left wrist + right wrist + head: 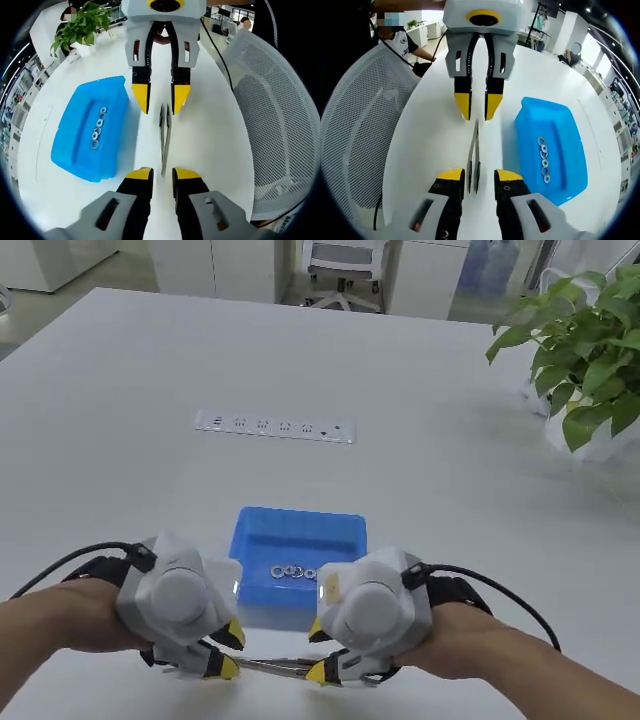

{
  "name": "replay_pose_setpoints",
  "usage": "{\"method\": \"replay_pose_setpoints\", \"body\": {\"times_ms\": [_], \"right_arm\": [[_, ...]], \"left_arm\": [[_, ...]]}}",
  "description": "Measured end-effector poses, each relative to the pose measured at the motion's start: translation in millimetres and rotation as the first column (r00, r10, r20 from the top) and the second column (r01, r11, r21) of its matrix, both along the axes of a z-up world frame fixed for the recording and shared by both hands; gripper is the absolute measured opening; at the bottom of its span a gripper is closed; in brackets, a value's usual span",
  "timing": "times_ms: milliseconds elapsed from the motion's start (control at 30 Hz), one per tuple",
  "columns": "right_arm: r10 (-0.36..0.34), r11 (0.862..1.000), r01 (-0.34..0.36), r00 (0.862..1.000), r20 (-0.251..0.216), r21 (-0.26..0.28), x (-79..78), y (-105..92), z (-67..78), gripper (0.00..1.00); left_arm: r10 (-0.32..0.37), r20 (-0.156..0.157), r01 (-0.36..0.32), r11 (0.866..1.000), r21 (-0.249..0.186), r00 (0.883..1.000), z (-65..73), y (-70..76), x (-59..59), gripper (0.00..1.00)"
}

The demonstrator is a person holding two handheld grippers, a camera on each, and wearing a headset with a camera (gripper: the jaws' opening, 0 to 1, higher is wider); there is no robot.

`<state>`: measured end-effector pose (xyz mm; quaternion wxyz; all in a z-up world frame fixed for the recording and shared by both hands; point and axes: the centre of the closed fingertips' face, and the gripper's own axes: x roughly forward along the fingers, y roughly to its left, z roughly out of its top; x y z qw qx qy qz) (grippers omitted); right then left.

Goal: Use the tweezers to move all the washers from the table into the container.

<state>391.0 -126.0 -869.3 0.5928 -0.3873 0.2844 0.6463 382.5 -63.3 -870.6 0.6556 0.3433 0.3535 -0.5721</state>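
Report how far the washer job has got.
Done: a row of washers lies in the blue container. In hand: nothing; the tweezers lie on the table between the left claw and the right claw, both open. Left: apparently nothing, as every washer I see is in the container.

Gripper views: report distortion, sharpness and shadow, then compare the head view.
Left gripper view: fisheye bends the table edge, blue container sharp, soft shadow beside it. Right gripper view: same bowing, tweezers crisp. Head view: straight lines, even light, washers small but sharp.
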Motion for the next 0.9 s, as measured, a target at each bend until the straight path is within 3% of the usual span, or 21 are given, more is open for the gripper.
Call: {"method": "replay_pose_setpoints", "body": {"times_ms": [333, 533, 767, 900], "right_arm": [[-0.131, 0.988, 0.128, 0.991, 0.026, 0.088, 14.5, -20.0, 29.5, 0.34], [-0.210, 0.970, 0.206, 0.977, 0.021, 0.132, 21.4, -37.0, 40.2, 0.44], [-0.348, 0.917, 0.337, 0.937, 0.012, 0.214, 32.5, -64.7, 53.2, 0.61], [-0.412, 0.880, 0.400, 0.911, -0.005, 0.257, 34.4, -80.9, 58.8, 0.71]], "left_arm": [[0.111, 0.024, -0.108, 0.989, -0.102, 0.993, 32.3, 10.4, 2.3, 0.28], [0.195, 0.024, -0.187, 0.964, -0.190, 0.981, 51.6, 13.9, 2.1, 0.37], [0.271, 0.039, -0.252, 0.932, -0.260, 0.962, 66.8, 16.3, -1.2, 0.56], [0.323, 0.031, -0.298, 0.903, -0.310, 0.946, 73.7, 16.8, -1.2, 0.65]]}}
